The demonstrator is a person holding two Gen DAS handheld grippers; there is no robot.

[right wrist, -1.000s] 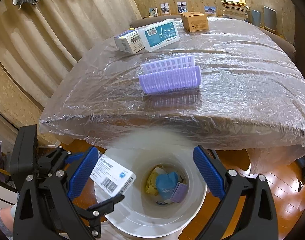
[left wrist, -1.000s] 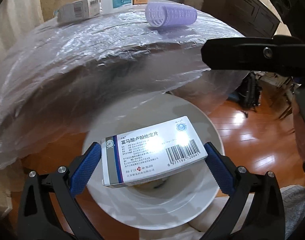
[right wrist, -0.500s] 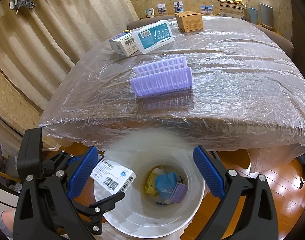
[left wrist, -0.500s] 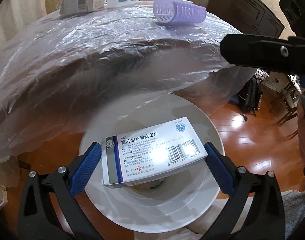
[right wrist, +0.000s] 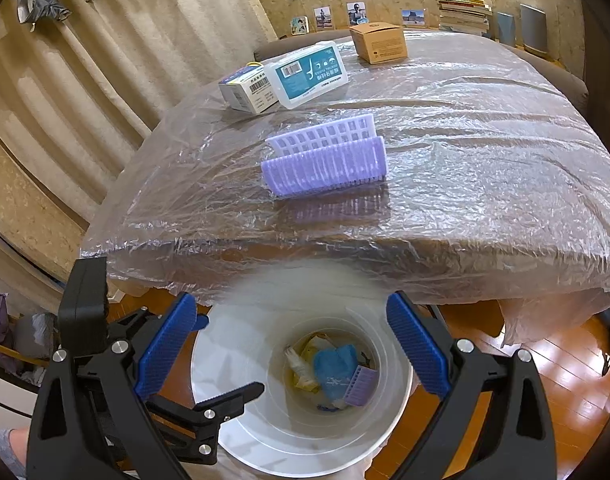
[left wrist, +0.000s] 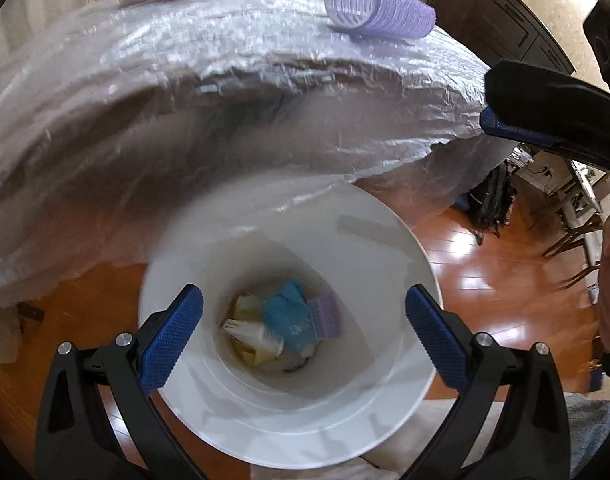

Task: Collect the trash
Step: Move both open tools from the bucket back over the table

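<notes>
My left gripper (left wrist: 303, 292) hangs open over a white bin (left wrist: 385, 420), with nothing between its blue pads. At the bin's bottom lie a crumpled blue piece (left wrist: 289, 316), a small purple grid piece (left wrist: 325, 316) and a whitish pack (left wrist: 253, 332). My right gripper (right wrist: 291, 300) is also open and empty above the same bin (right wrist: 265, 440); one of its fingers (left wrist: 545, 120) shows at the right of the left wrist view. On the plastic-covered table (right wrist: 485, 200) rest a purple slotted rack (right wrist: 325, 164), a white barcode box (right wrist: 249, 90), a teal-labelled box (right wrist: 309, 72) and a brown carton (right wrist: 379, 42).
The table's edge overhangs the bin on its far side. Books (right wrist: 461, 12) and small photos stand along the table's back. A curtain (right wrist: 85, 100) hangs at the left. A wooden floor (left wrist: 485, 280) lies to the right, and a dark bag (left wrist: 489, 200) sits under the table.
The white medicine box that sat between my left gripper's pads is gone from them, and the bin's contents now show below. The left wrist view has shifted slightly. The right gripper has not moved.
</notes>
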